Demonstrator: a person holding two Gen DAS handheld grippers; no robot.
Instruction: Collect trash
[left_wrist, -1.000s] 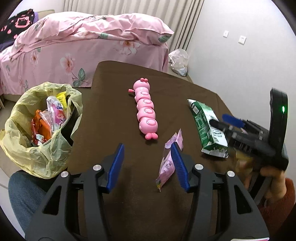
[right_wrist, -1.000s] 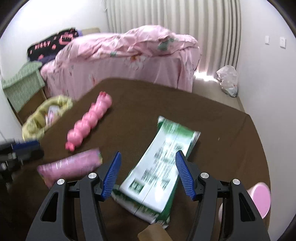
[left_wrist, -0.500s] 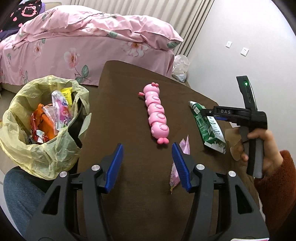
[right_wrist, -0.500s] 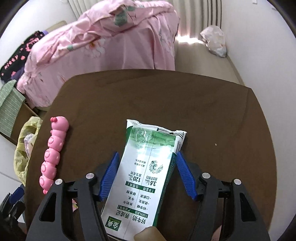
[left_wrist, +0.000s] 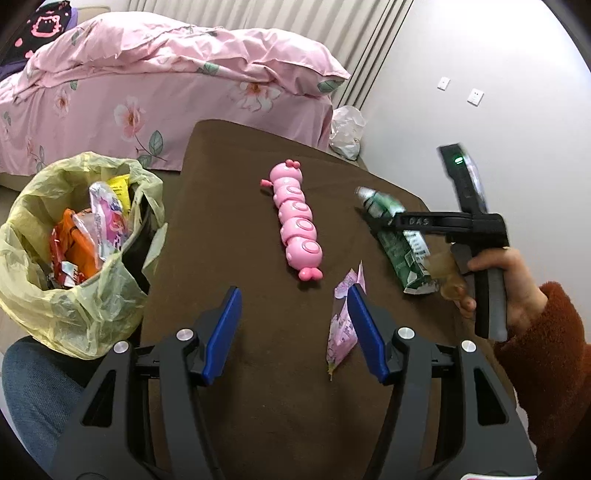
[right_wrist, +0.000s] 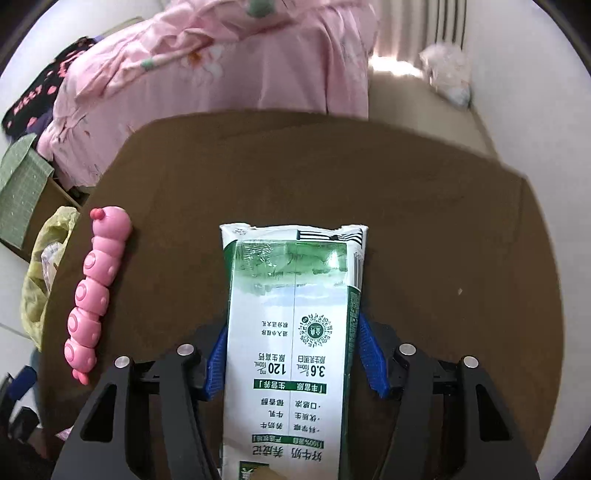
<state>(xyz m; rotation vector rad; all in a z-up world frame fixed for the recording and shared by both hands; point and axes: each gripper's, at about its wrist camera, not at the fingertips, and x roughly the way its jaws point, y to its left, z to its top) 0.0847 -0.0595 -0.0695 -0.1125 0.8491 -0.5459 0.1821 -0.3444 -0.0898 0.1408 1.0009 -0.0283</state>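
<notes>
A green and white milk carton (right_wrist: 291, 295) lies flat on the brown table (right_wrist: 258, 166), between the blue pads of my right gripper (right_wrist: 293, 328). Its jaws are closing in on the carton's two long sides and stand right against them. The left wrist view shows that gripper (left_wrist: 376, 218) reaching over the carton (left_wrist: 402, 251). My left gripper (left_wrist: 292, 295) hovers low over the table with its jaws opening and nothing between them. A crumpled pink wrapper (left_wrist: 343, 325) lies just outside its right finger. At the left stands a yellow trash bag (left_wrist: 74, 236) full of wrappers.
A pink caterpillar toy (left_wrist: 297, 229) lies in the middle of the table (left_wrist: 229, 177), left of the carton. A pink bed (left_wrist: 147, 92) stands beyond the far edge, with a white plastic bag (left_wrist: 345, 129) on the floor. A knee in jeans (left_wrist: 33, 387) is below the trash bag.
My right gripper has swung over the carton and come down until its pads flank it. My left gripper has opened a little and kept its place beside the pink wrapper.
</notes>
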